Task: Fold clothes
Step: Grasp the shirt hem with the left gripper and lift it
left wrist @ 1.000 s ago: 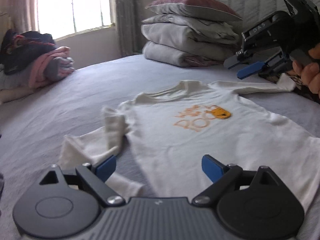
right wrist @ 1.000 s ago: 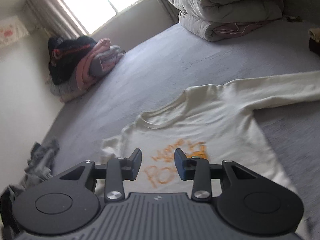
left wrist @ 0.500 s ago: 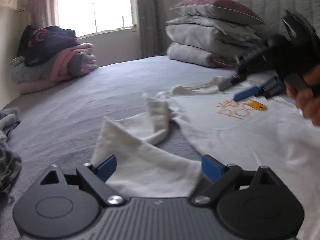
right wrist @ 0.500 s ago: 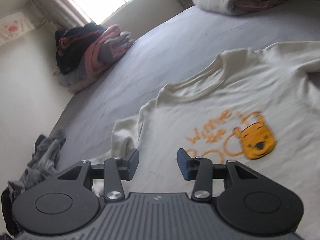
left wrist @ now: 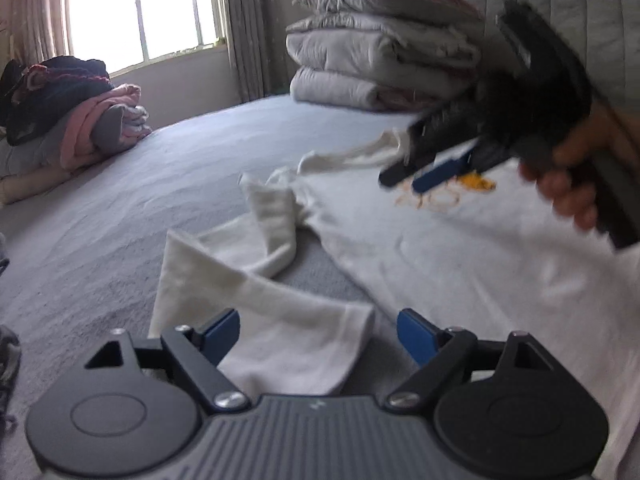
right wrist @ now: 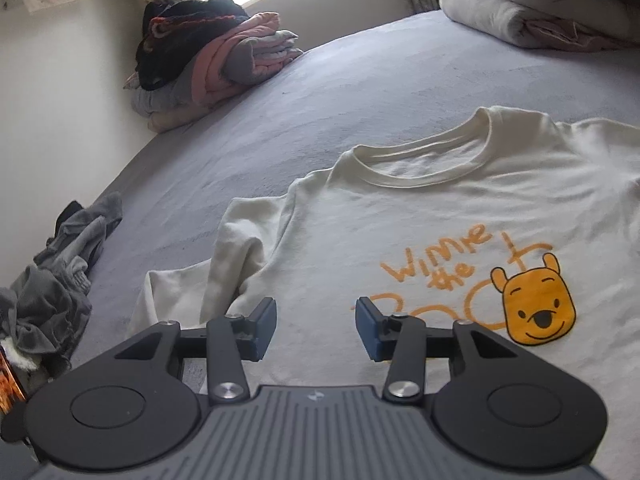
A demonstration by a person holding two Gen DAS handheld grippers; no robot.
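A cream long-sleeved shirt with an orange bear print lies face up on the grey bed. Its left sleeve is bent back on itself beside the body. My left gripper is low over the sleeve's cuff end. The jaws are closing with the cuff between them, and the right pad still stands off the cloth. A hand holds my right gripper just above the shirt's chest. In the right wrist view, the right gripper is partly open over the cloth, left of the print, with nothing gripped.
A pile of folded pink, grey and dark clothes sits at the bed's far left by the window. Stacked duvets and a pillow lean at the padded headboard. A crumpled grey garment lies at the left edge.
My left gripper has come down onto the sleeve's cuff and its jaws have narrowed. The right gripper has sunk toward the shirt's chest and rolled, so the print now lies to its right.
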